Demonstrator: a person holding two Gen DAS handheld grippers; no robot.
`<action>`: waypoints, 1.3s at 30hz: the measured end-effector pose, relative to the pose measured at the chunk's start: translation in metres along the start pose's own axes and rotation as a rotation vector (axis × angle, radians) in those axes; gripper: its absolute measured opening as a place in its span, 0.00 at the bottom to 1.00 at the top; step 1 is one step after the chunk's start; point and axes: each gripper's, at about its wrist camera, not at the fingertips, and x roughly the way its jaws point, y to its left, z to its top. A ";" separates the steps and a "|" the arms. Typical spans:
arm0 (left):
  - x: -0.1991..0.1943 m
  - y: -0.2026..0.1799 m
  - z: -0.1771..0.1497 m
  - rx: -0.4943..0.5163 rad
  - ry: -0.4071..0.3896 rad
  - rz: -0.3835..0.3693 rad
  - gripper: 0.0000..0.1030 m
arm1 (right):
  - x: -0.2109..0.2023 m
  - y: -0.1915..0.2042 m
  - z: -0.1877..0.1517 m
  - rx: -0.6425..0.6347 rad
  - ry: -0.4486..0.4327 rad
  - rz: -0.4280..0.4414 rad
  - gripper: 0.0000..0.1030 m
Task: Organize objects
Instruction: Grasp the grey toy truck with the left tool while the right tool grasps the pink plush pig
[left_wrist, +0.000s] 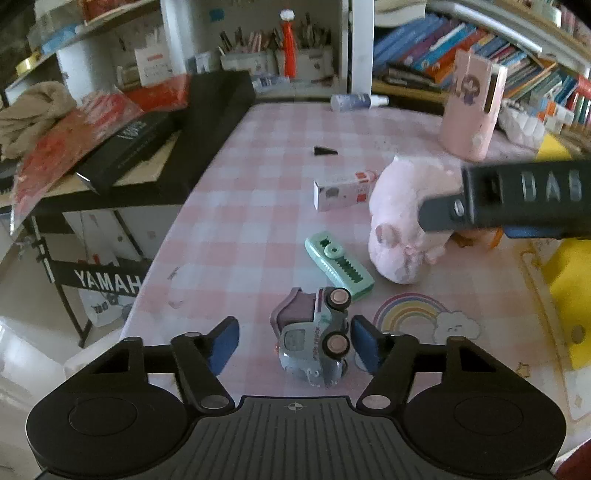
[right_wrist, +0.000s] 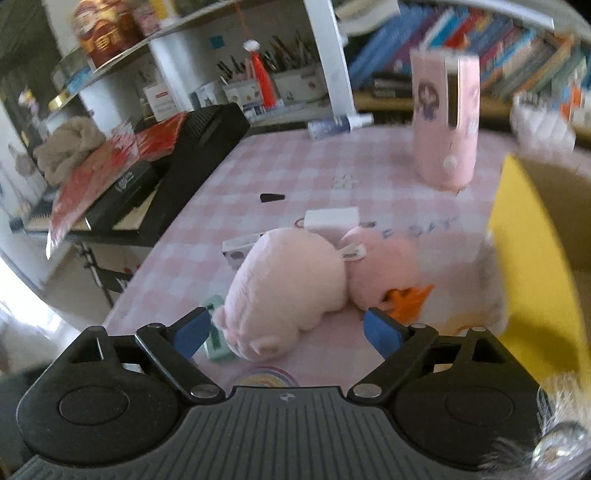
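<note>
A small grey-blue toy car (left_wrist: 314, 343) lies on its side on the pink checked table (left_wrist: 240, 221), between the blue pads of my left gripper (left_wrist: 295, 343). The right pad is at its wheels and the left pad stands clear of it. A pink plush pig (right_wrist: 284, 291) lies between the wide-apart fingers of my right gripper (right_wrist: 286, 332), and neither pad presses on it. In the left wrist view the right gripper's dark body (left_wrist: 517, 199) hangs over that plush (left_wrist: 399, 229). A second pink plush with orange feet (right_wrist: 384, 269) lies against the pig.
A green toothed gadget (left_wrist: 338, 264), a white box (left_wrist: 343, 190) and a small black cone (left_wrist: 325, 150) lie on the table. A tall pink holder (left_wrist: 471, 107) stands at the back right, a spray bottle (left_wrist: 354, 101) behind. A yellow bin (right_wrist: 535, 266) is right, a black keyboard (left_wrist: 207, 122) left.
</note>
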 end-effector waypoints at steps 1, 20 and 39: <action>0.004 0.000 0.001 0.004 0.010 -0.004 0.58 | 0.006 -0.002 0.004 0.037 0.019 0.014 0.89; 0.001 0.009 0.015 -0.062 -0.004 -0.097 0.42 | 0.068 -0.020 0.029 0.265 0.170 0.062 0.56; -0.073 0.035 0.007 -0.198 -0.168 -0.180 0.42 | -0.043 0.016 -0.007 -0.222 -0.080 -0.022 0.55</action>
